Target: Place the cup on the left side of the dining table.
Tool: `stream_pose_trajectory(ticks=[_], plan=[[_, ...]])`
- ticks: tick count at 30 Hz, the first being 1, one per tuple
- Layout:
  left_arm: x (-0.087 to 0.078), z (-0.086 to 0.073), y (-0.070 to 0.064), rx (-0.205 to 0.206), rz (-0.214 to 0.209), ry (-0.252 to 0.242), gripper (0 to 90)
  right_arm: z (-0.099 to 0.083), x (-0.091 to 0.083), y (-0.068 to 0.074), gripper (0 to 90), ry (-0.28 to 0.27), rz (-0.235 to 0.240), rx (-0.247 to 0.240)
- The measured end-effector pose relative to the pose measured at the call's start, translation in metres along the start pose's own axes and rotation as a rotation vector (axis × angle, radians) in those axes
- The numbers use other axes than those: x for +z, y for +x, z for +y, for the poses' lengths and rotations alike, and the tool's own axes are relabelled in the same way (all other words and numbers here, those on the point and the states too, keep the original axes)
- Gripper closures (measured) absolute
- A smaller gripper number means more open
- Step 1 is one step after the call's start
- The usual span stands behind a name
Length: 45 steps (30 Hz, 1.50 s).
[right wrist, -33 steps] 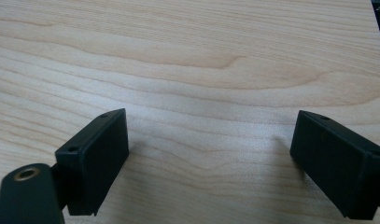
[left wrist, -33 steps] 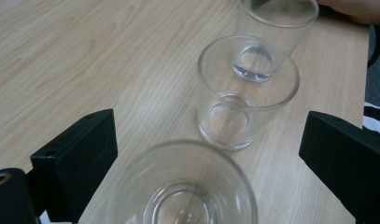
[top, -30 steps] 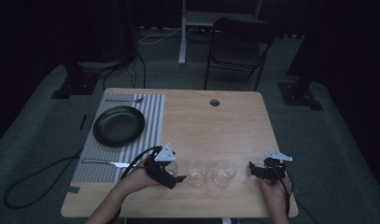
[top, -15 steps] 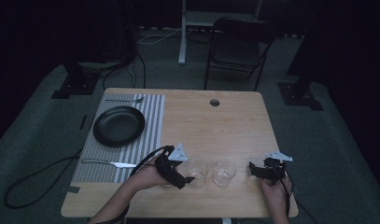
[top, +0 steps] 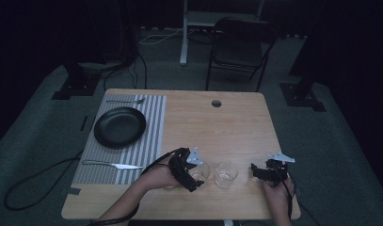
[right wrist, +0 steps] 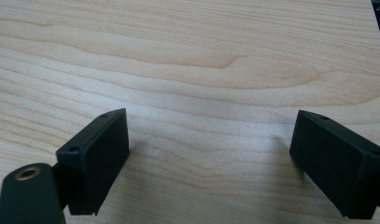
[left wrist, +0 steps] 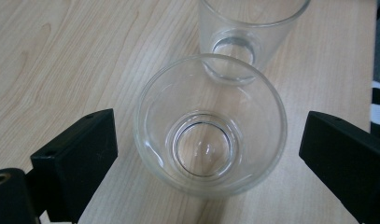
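Glass stands upright between the left gripper's wide-open jaws, untouched; right gripper's jaws gape over bare worktop.

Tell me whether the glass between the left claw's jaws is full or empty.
Empty. In the left gripper view the glass stands upright, its clear bottom showing, with no liquid. The left claw is open around it, not touching.

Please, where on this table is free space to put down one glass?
Bare wood lies between the placemat, the table hole and the far right edge. The near edge is crowded: two glasses stand between the left gripper and right gripper.
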<state>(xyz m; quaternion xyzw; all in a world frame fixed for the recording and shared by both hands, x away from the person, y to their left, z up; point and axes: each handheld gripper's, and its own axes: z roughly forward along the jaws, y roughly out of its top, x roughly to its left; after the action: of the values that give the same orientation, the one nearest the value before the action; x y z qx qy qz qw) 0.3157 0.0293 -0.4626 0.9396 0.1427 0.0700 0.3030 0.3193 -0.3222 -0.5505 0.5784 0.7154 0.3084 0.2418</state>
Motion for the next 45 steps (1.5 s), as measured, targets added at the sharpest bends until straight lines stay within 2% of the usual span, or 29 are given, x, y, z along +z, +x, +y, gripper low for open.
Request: stream_pose_trajectory(ticks=[3, 5, 6, 11, 13, 17, 22, 23, 25, 28, 33, 35, 40, 45], plan=[[0.003, 0.004, 0.0, -0.001, -0.006, 0.025, 4.8, 0.0, 0.0, 0.0, 11.5, 0.0, 0.0, 0.0], [0.003, 0.004, 0.0, -0.001, -0.006, 0.025, 4.8, 0.0, 0.0, 0.0, 11.5, 0.0, 0.0, 0.0], [0.007, 0.008, -0.002, 0.015, -0.003, 0.054, 4.9, 0.0, 0.0, 0.0, 11.5, 0.0, 0.0, 0.001], [0.012, 0.014, -0.002, 0.018, -0.009, 0.099, 4.9, 0.0, 0.0, 0.0, 11.5, 0.0, 0.0, 0.0], [0.014, 0.015, -0.002, 0.008, -0.002, 0.11, 8.4, 0.0, 0.0, 0.0, 11.5, 0.0, 0.0, 0.0], [0.018, 0.018, -0.001, 0.001, 0.011, 0.139, 8.7, 0.0, 0.0, 0.0, 11.5, 0.0, 0.0, 0.0], [0.023, 0.021, -0.006, 0.036, 0.04, 0.153, 8.8, 0.0, 0.0, 0.0, 11.5, 0.0, 0.0, 0.0], [0.024, 0.022, -0.006, 0.037, 0.048, 0.154, 13.5, 0.0, 0.0, 0.0, 11.5, 0.0, 0.0, 0.001], [0.025, 0.023, -0.005, 0.043, 0.049, 0.176, 14.7, 0.0, 0.0, 0.0, 11.6, 0.0, 0.0, 0.0], [0.025, 0.024, -0.005, 0.036, 0.049, 0.188, 16.8, 0.0, 0.0, 0.0, 11.5, 0.0, 0.0, 0.0], [0.026, 0.028, -0.001, -0.006, 0.029, 0.214, 17.9, 0.0, 0.0, 0.0, 11.5, 0.0, 0.0, 0.0], [0.026, 0.028, -0.002, -0.008, 0.031, 0.216, 17.9, 0.0, 0.0, 0.0, 11.6, 0.0, 0.0, 0.0], [0.025, 0.027, 0.0, -0.049, 0.047, 0.201, 18.0, 0.0, 0.0, 0.0, 11.6, 0.0, 0.0, 0.001], [0.023, 0.026, 0.003, -0.06, 0.068, 0.2, 18.1, 0.0, 0.0, 0.0, 11.6, 0.0, 0.0, 0.001]])
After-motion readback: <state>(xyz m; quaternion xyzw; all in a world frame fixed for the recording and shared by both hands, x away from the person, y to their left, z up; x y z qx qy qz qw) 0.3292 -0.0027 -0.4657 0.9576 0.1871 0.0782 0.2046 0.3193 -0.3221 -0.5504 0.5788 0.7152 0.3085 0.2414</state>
